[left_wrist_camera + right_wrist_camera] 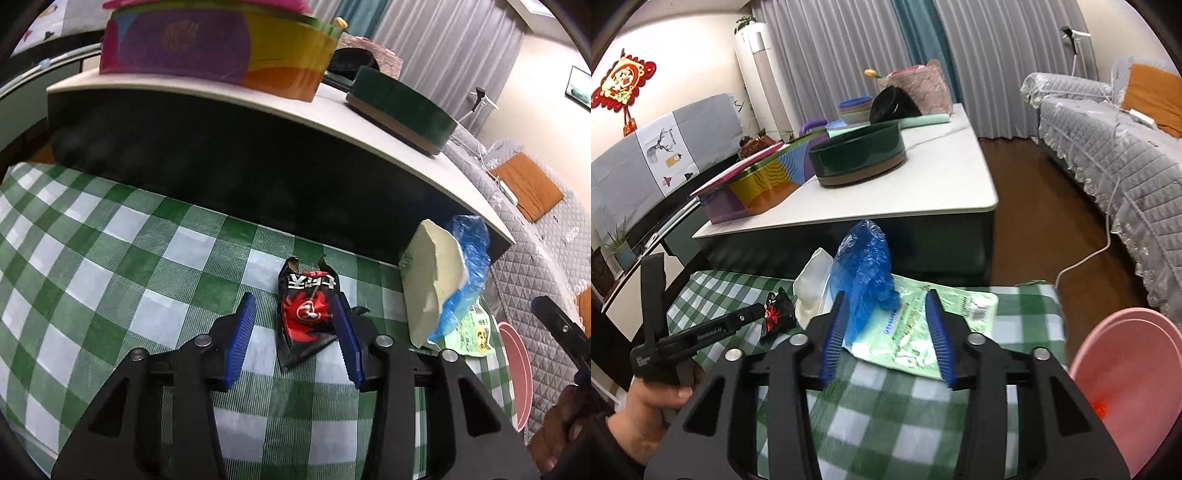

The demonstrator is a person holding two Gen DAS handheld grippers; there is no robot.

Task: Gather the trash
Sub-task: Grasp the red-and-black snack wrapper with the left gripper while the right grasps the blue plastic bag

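A black and red snack wrapper (306, 317) lies on the green checked cloth (110, 266). My left gripper (295, 301) is open, its blue fingers on either side of the wrapper, the right finger touching its edge. A white torn packet (432, 284), a blue plastic bag (467, 266) and a pale green wrapper (469, 332) lie to the right. My right gripper (886, 299) is open over the blue bag (864, 266) and green wrapper (919, 325). The snack wrapper also shows in the right wrist view (774, 314) by the left gripper (753, 314).
A pink basin (1126, 369) with something red inside sits at the cloth's right edge; it also shows in the left wrist view (517, 369). Behind is a higher white table (923, 192) with a colourful box (214, 44) and a green round tin (860, 155). A grey sofa (1108, 155) stands right.
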